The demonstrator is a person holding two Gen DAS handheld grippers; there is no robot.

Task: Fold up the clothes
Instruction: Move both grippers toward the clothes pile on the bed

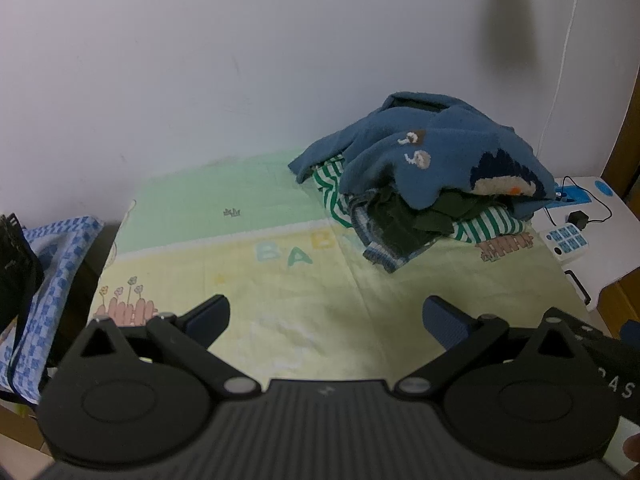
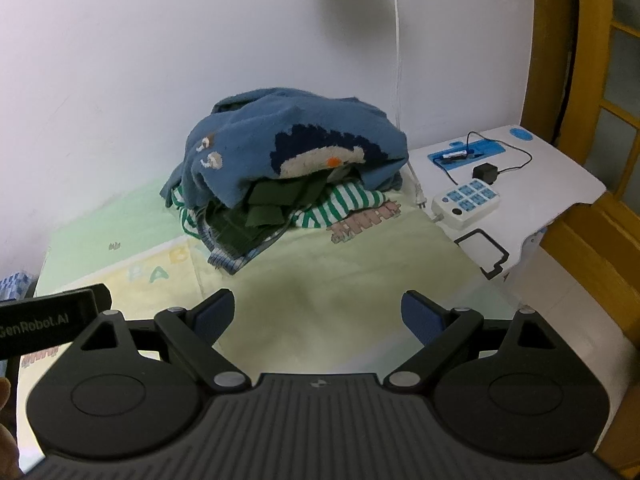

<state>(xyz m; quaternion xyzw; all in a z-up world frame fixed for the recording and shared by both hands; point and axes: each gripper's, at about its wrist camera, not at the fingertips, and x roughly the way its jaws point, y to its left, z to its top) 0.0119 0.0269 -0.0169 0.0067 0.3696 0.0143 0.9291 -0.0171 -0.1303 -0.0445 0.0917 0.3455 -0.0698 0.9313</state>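
A heap of clothes (image 1: 424, 184) lies at the far side of a yellow-green baby mat (image 1: 248, 264), against the white wall. On top is a blue knitted sweater (image 2: 288, 148) with a penguin figure. Under it show a green-and-white striped garment (image 2: 344, 204) and a dark green one (image 2: 276, 204). My left gripper (image 1: 326, 320) is open over the mat's near part, well short of the heap, with nothing between its fingers. My right gripper (image 2: 318, 314) is also open and empty, in front of the heap. The left gripper's body (image 2: 48, 320) shows at the right wrist view's left edge.
A white side table (image 2: 560, 184) stands to the right of the mat, carrying a power strip (image 2: 466, 202), a black adapter (image 2: 486, 172) with its cord and a blue tray (image 2: 466, 152). A blue checked cloth (image 1: 52, 264) hangs left of the mat. A yellow wooden door frame (image 2: 592, 120) is at far right.
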